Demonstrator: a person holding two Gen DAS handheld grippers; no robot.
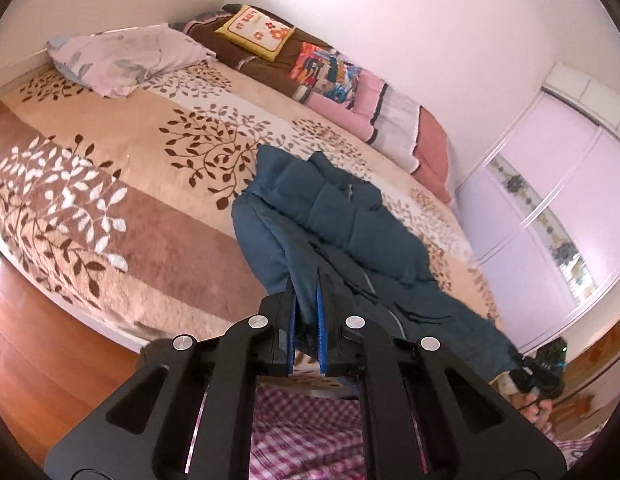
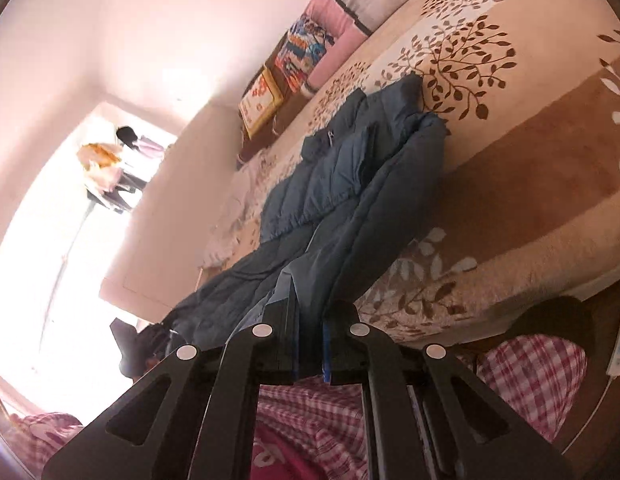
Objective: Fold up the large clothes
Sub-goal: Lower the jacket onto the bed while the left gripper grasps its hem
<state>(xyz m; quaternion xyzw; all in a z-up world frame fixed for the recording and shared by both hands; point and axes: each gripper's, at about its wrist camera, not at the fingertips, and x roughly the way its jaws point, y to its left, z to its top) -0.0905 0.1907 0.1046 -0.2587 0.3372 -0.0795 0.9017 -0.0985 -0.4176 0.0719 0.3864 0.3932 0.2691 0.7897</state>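
A blue quilted puffer jacket [image 1: 329, 216] hangs stretched from both grippers, its far end resting on the bed [image 1: 130, 184]. My left gripper [image 1: 308, 320] is shut on one edge of the jacket, fabric pinched between its blue pads. In the right wrist view the jacket [image 2: 349, 184] runs from the bed down to my right gripper [image 2: 310, 340], which is shut on another edge. The right gripper also shows in the left wrist view [image 1: 537, 376] at the jacket's lower right end.
The bed has a beige leaf-patterned blanket. A pale pillow [image 1: 126, 60] and folded quilts [image 1: 321, 68] with a yellow cushion [image 1: 256, 30] lie along the wall. A lilac wardrobe [image 1: 549, 216] stands to the right. Wooden floor [image 1: 38, 340] lies below. The person's pink checked clothing [image 2: 529, 376] is close.
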